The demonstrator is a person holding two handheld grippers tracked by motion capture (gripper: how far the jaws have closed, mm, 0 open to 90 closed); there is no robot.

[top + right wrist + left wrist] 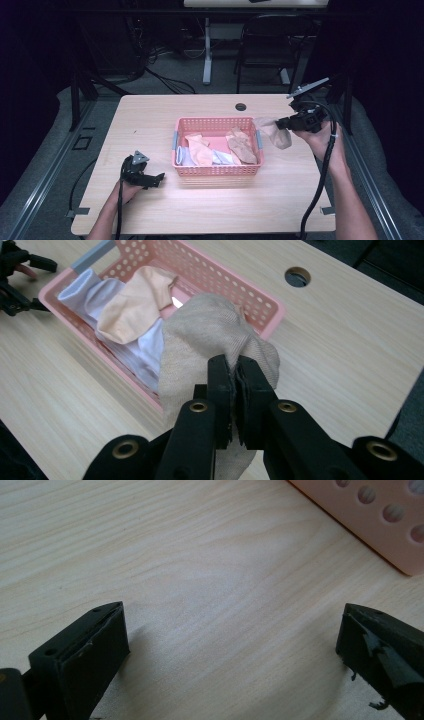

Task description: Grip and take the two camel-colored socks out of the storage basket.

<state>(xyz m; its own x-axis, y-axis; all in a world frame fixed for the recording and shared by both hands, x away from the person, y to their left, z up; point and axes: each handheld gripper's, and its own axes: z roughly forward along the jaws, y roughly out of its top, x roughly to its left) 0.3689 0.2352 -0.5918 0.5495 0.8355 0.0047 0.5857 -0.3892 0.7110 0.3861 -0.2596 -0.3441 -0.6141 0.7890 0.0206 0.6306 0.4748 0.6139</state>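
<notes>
- The right tool (286, 123) is clamped on a beige sock (276, 133); in the right gripper view its jaws stand almost together with a fold of the knit pinched between them.
- The sock hangs off the bench (150, 115), just beside the right end of the pink basket (216, 171), its free end drooping below the jaws toward the bench top.
- In the right gripper view the sock (200, 335) overlaps the near corner of the basket (270, 320), so it lies at the rim rather than clearly inside or clear of it; I cannot tell whether cloth touches the rim.
- Inside the basket lie more socks: peach ones (200, 147), a brownish one (242, 145) and white ones (220, 158).
- The relation that matters: the basket lies to the left of the held sock, toward the bench's middle, and the sock's long axis runs downward from the grip. A short move across the rim would decide whether the sock goes in or comes away.
- The right hand is plainly the nearer one, since it already carries the sock.
- The left tool (159, 178) rests low on the bench, near the basket's front left corner, jaws wide apart and holding nothing; bare wood lies between them in the left gripper view.
</notes>
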